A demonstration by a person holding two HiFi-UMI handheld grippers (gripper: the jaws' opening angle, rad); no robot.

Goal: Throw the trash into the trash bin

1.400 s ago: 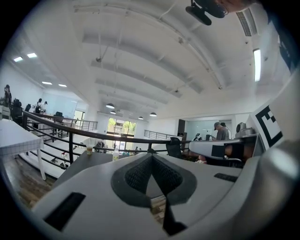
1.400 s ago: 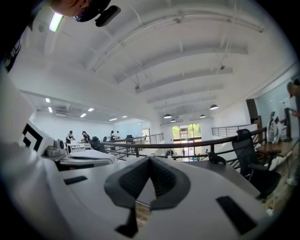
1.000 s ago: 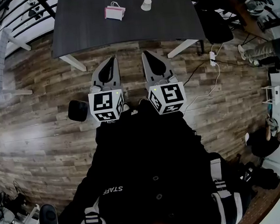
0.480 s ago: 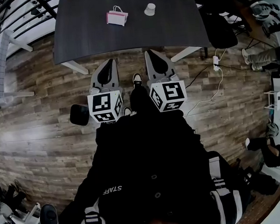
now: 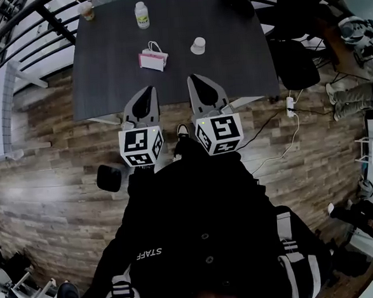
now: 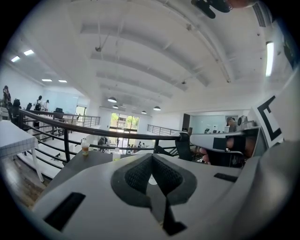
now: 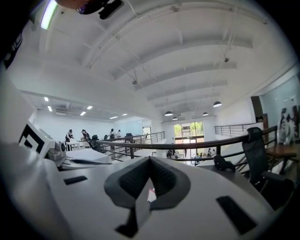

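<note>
Approach step, by the look of it: the left gripper (image 5: 147, 94) and right gripper (image 5: 198, 82) hang near the table (image 5: 230, 46) edge, jaws closed and empty. The trash, a bag (image 5: 153, 59) and cup (image 5: 198, 45), sits on the table. Next, one gripper likely needs to open and reach it.

1. Table (image 5: 104, 62), upper centre: dark, smooth, matt top.
2. Floor (image 5: 41, 168): wood-grain planks with a dull sheen.
3. Cup (image 5: 198, 45): white, papery, matt.
4. Left gripper (image 5: 148, 90) and right gripper (image 5: 196, 81): grey matt plastic shells.
5. Railing (image 6: 93, 130): dark metal, smooth.
</note>
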